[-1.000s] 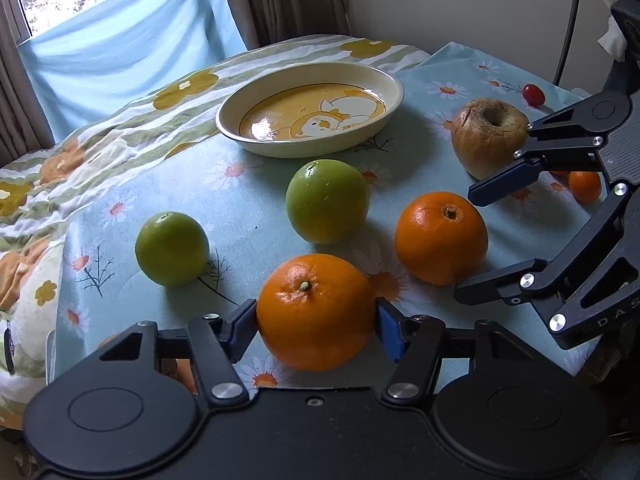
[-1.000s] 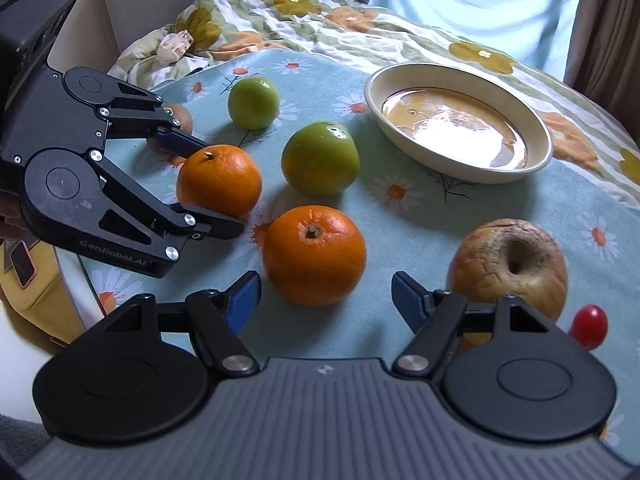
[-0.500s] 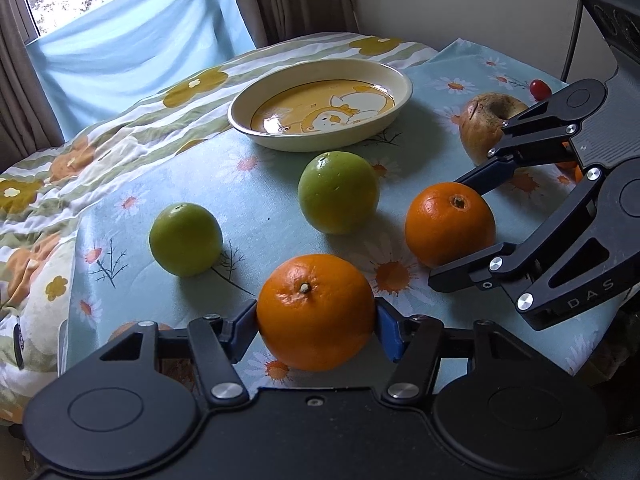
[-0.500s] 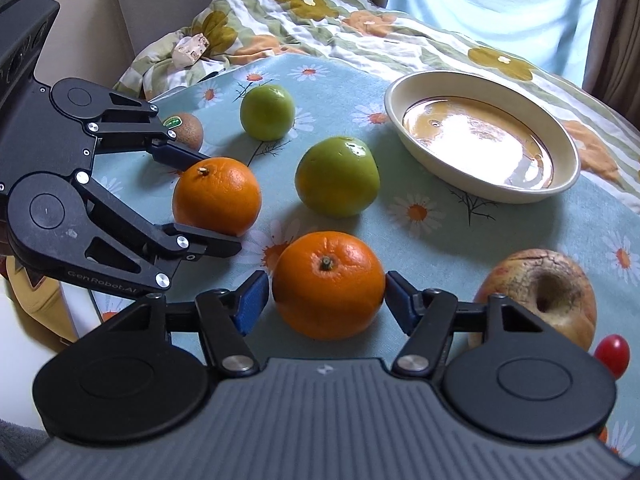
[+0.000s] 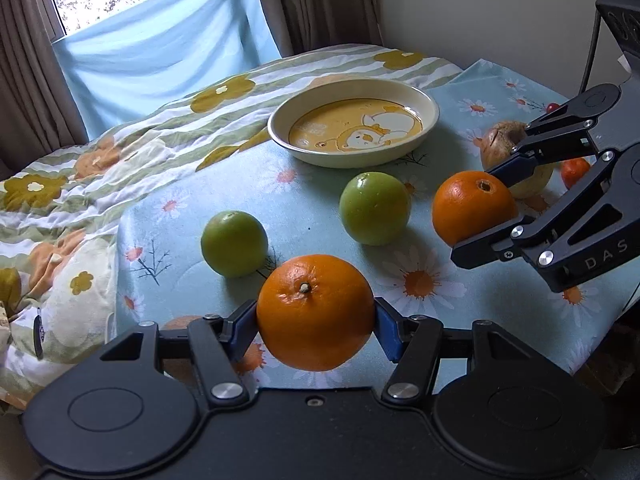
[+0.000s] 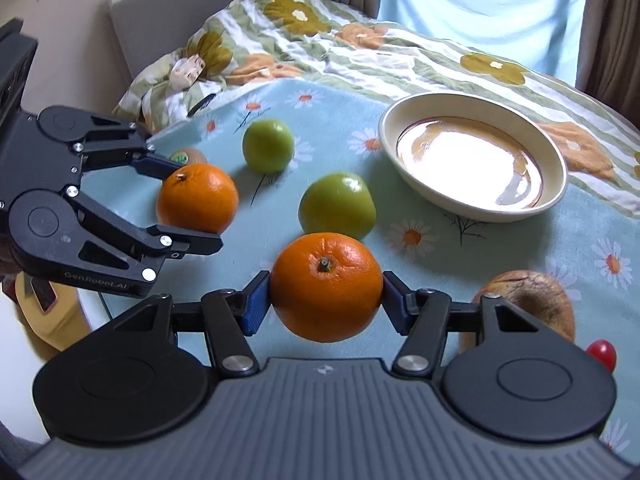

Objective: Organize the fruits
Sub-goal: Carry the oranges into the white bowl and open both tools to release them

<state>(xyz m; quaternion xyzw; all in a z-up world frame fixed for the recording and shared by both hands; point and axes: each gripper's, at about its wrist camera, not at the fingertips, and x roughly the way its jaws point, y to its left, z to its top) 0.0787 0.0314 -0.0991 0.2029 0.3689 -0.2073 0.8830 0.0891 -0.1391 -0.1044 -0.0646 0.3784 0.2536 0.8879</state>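
Note:
My left gripper [image 5: 316, 326] is shut on an orange [image 5: 316, 312] and holds it above the cloth; it also shows in the right wrist view [image 6: 197, 198]. My right gripper [image 6: 326, 300] is shut on a second orange [image 6: 326, 286], also seen in the left wrist view [image 5: 472, 206]. Two green fruits [image 5: 234, 244] [image 5: 374, 208] lie on the daisy tablecloth [image 5: 420, 284]. A cream plate [image 5: 354, 128] with a duck picture stands empty beyond them. A brown bruised apple [image 6: 532, 304] lies at the right.
A cherry tomato [image 6: 602, 354] lies beside the apple. A kiwi with a sticker [image 6: 188, 157] lies behind the left gripper. A small orange fruit [image 5: 574, 172] sits at the far right. A flowered blanket [image 5: 80, 184] covers the bed to the left; a window and curtains stand behind.
The right gripper closed on the second orange and raised it. The left gripper rose higher with its orange.

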